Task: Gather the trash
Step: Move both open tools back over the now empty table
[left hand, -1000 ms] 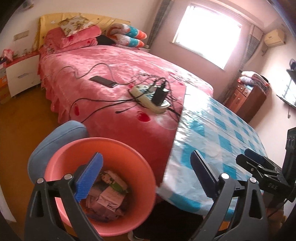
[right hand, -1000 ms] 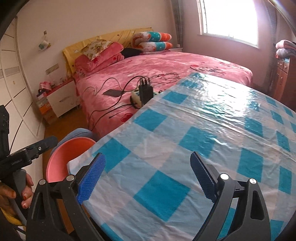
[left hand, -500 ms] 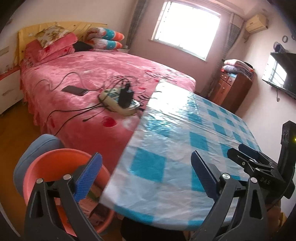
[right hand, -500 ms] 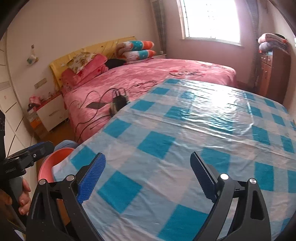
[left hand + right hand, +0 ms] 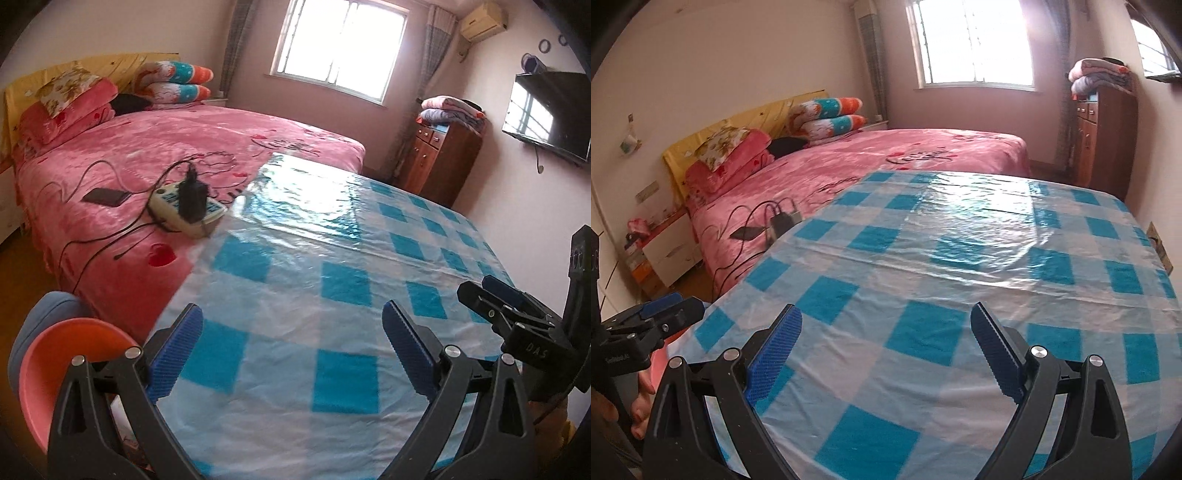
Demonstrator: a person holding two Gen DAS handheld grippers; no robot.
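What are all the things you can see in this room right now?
Blue-and-white checked plastic tablecloth: one, on the table, nearest.
Pink flowery bed cover: one, on the bed behind the table.
White power strip with black charger: one, on the bed by the table edge.
Black phone: one, flat on the bed.
Stacked pillows: several, pink, orange and teal, at the headboard.
Pink round plastic bin: one, on the floor, lower left.
Brown wooden cabinet: one, by the window, folded blankets on top.
Black wall television: one, right wall.
Left gripper: open, empty.
Right gripper: open, empty.
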